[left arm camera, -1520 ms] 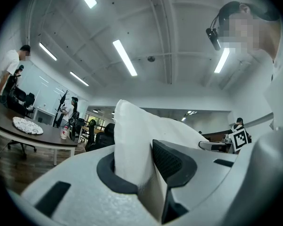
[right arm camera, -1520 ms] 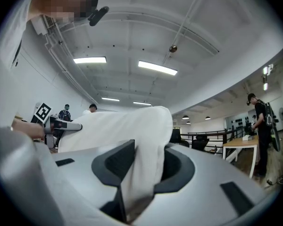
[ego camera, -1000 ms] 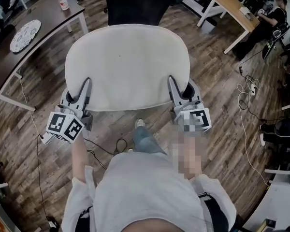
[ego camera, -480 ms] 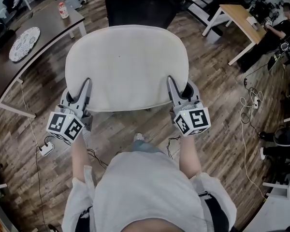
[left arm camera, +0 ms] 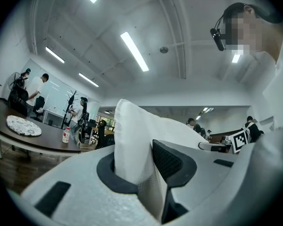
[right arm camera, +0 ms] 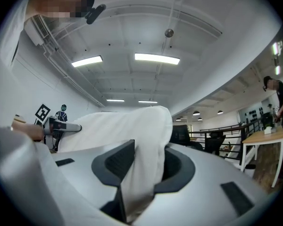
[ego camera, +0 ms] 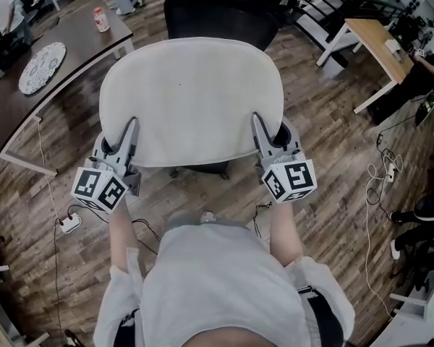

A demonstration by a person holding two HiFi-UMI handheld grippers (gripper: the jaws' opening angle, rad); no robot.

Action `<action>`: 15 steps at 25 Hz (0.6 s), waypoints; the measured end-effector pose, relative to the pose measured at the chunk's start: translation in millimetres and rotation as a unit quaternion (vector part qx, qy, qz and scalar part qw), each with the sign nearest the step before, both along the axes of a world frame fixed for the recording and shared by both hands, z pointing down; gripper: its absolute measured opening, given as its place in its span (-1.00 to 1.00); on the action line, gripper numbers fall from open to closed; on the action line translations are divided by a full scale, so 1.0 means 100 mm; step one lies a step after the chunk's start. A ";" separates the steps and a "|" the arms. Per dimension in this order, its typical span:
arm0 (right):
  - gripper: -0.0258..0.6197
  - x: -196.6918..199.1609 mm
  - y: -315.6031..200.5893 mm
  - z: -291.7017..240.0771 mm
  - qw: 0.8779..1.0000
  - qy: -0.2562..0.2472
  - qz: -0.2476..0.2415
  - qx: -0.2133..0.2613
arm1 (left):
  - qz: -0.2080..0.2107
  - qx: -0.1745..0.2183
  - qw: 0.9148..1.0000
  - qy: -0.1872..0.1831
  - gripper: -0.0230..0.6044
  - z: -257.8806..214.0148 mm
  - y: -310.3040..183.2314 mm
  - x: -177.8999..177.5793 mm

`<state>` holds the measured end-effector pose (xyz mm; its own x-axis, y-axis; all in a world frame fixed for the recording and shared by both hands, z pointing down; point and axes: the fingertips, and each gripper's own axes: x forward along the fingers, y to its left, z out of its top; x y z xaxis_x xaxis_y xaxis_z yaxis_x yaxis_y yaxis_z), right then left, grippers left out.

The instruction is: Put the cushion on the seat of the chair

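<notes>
Still, left gripper (ego camera: 127, 133) and right gripper (ego camera: 265, 129) clamp the cushion (ego camera: 192, 96), the chair (ego camera: 217, 13) now closer underneath

Cream-white cushion (ego camera: 192, 96), black chair (ego camera: 217, 11)

The head view looks steeply down from above the person (ego camera: 217, 288), across the cushion (ego camera: 192, 100) to the floor (ego camera: 333, 157). Each gripper view sits close behind its own jaws, facing level. All three share the cushion; across it, the left gripper view catches the right gripper (left arm camera: 205, 146), and the right gripper view the left gripper (right arm camera: 75, 126).
</notes>
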<state>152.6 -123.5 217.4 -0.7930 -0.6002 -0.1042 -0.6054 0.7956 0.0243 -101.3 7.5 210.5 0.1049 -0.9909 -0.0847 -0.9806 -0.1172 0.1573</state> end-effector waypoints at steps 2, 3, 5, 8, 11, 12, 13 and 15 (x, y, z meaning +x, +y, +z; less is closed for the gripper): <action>-0.58 -0.04 -0.06 0.03 1.000 -0.002 -0.005 -0.004 | -0.005 -0.005 1.000 -0.003 -0.68 0.00 -0.04 -0.03; -0.58 -0.07 -0.09 0.04 1.000 -0.004 -0.007 -0.006 | -0.007 -0.007 1.000 -0.004 -0.68 0.00 -0.06 -0.06; -0.58 -0.14 -0.15 0.06 1.000 -0.007 -0.009 -0.011 | -0.008 -0.010 1.000 -0.003 -0.68 0.00 -0.12 -0.12; -0.58 -0.27 -0.26 0.09 1.000 -0.004 -0.009 -0.015 | -0.009 -0.017 1.000 -0.002 -0.68 0.05 -0.24 -0.26; -0.58 -0.40 -0.41 0.16 1.000 -0.001 -0.003 -0.023 | -0.004 -0.022 1.000 0.002 -0.68 0.11 -0.40 -0.40; -0.58 -0.44 -0.46 0.18 1.000 0.001 0.001 -0.026 | -0.001 -0.024 1.000 0.005 -0.68 0.14 -0.47 -0.45; -0.58 -0.49 -0.52 0.20 1.000 0.002 0.005 -0.029 | 0.002 -0.027 1.000 0.007 -0.68 0.17 -0.54 -0.50; -0.58 -0.60 -0.64 0.25 0.999 0.006 0.014 -0.035 | 0.009 -0.033 0.999 0.011 -0.68 0.22 -0.69 -0.63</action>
<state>92.8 -187.2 242.1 -0.7769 -0.6275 -0.0515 -0.6273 0.7785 -0.0236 -164.2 -61.7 232.2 0.1223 -0.9923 -0.0215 -0.9744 -0.1242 0.1876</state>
